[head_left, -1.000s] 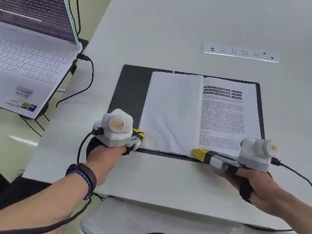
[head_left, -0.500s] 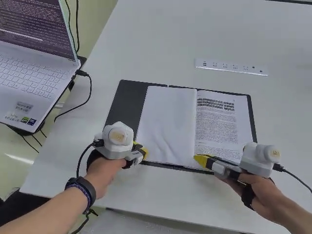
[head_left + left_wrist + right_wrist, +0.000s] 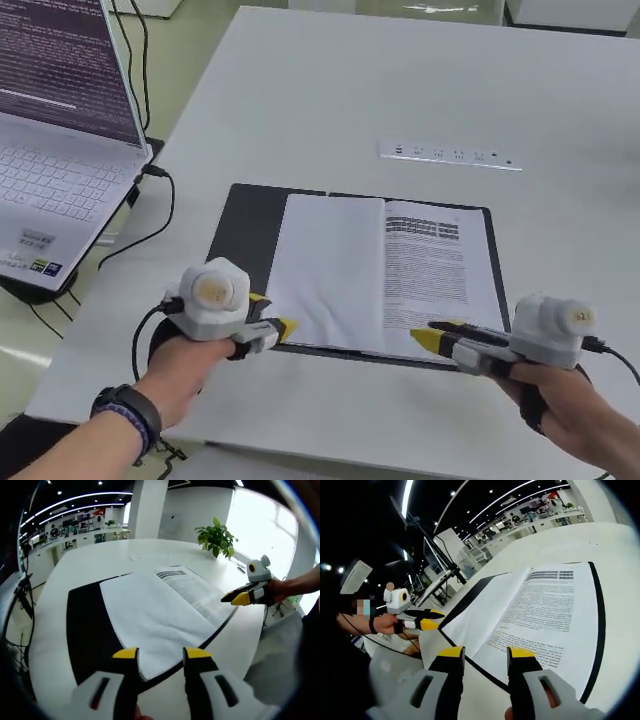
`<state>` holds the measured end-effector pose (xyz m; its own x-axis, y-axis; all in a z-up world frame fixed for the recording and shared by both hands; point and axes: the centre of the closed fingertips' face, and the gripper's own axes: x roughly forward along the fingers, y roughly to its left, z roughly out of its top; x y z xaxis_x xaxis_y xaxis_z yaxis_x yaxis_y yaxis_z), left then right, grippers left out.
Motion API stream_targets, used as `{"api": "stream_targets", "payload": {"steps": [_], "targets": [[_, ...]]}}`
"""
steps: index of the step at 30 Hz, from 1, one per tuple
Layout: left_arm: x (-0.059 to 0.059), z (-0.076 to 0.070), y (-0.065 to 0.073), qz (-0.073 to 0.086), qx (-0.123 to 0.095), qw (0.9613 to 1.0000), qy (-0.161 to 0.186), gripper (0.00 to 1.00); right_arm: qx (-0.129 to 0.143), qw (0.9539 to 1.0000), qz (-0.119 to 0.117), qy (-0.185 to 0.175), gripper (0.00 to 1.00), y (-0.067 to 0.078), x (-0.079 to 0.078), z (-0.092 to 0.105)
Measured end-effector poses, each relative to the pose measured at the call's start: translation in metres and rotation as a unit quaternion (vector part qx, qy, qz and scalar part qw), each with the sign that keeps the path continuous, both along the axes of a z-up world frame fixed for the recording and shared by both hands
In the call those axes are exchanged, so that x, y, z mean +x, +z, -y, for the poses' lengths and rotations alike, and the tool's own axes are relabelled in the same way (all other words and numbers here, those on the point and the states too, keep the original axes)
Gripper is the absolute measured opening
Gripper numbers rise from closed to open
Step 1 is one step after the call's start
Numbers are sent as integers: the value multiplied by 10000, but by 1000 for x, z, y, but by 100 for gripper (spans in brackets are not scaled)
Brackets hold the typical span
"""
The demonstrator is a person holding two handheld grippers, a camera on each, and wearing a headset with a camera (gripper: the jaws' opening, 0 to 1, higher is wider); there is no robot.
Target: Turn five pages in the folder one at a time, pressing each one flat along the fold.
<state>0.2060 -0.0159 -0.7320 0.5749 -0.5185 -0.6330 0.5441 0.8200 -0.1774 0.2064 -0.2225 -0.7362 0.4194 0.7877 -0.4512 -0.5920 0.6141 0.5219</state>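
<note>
White, smooth worktop [image 3: 330,80] with a stiff black folder [image 3: 250,215] open flat at frame centre: blank, faintly rumpled sheet [image 3: 330,260] left, printed sheet [image 3: 430,265] right. Cannot tell how many of the five turns are done; looks between turns, with no page lifted. Left gripper [image 3: 272,312] at the folder's lower left edge, yellow-tipped jaws spread and empty. Right gripper [image 3: 432,334] at the printed sheet's lower edge, likewise spread, pinching nothing.

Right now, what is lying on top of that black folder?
On the folder lie open sheets: a blank page at left, a printed page at right. Whatever lies beneath them is covered.
</note>
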Motion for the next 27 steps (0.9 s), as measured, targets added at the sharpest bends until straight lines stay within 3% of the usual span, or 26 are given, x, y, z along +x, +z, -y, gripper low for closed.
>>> {"api": "stream_targets", "payload": {"steps": [5, 8, 15, 18, 22, 27], "targets": [[-1, -5, 13, 120, 59, 9999, -93, 40, -157, 9995, 264, -119, 44, 12, -1, 22], [-3, -8, 30, 248, -8, 9997, -66, 43, -279, 9985, 411, -246, 52, 21, -4, 38], [-7, -15, 52, 396, -69, 9992, -1, 53, -448, 9958, 636, -474, 63, 37, -15, 62], [-11, -19, 61, 428, -151, 9989, 62, 58, -471, 9948, 727, -544, 67, 44, -19, 67], [-17, -25, 63, 367, -195, 9991, 129, 68, -432, 9938, 847, -570, 72, 56, -24, 68], [-25, -35, 73, 471, -273, 9978, 367, 71, -517, 9924, 983, -524, 75, 64, -26, 68]]}}
